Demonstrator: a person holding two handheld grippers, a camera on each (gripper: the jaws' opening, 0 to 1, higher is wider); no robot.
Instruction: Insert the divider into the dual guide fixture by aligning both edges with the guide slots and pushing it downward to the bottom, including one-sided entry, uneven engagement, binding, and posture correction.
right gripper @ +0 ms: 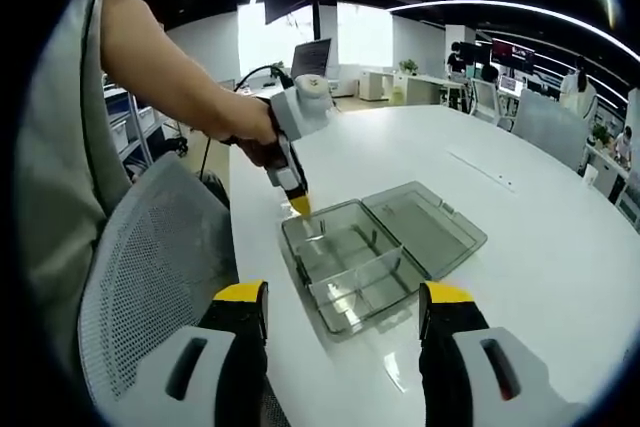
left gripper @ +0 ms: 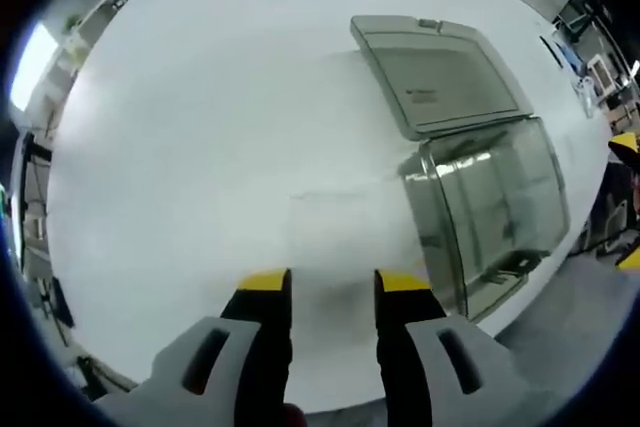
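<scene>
Two sets of jaws spread, gripping nothing visible: left gripper (left gripper: 332, 282) just beside fixture (left gripper: 490, 197), nearer than right gripper (right gripper: 342, 297); divider (right gripper: 352, 282) seemingly crosswise inside.

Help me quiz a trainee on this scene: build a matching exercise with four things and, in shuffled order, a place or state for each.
Things:
1. lid
2. left tongs
3. mesh chair
4. right tongs

Places or states:
A. open, nothing between them
B. folded back flat on the white table
C. tips over a corner of the clear box
D. beside the table edge, by the person

Pairs: 1-B, 2-C, 3-D, 4-A.
</scene>
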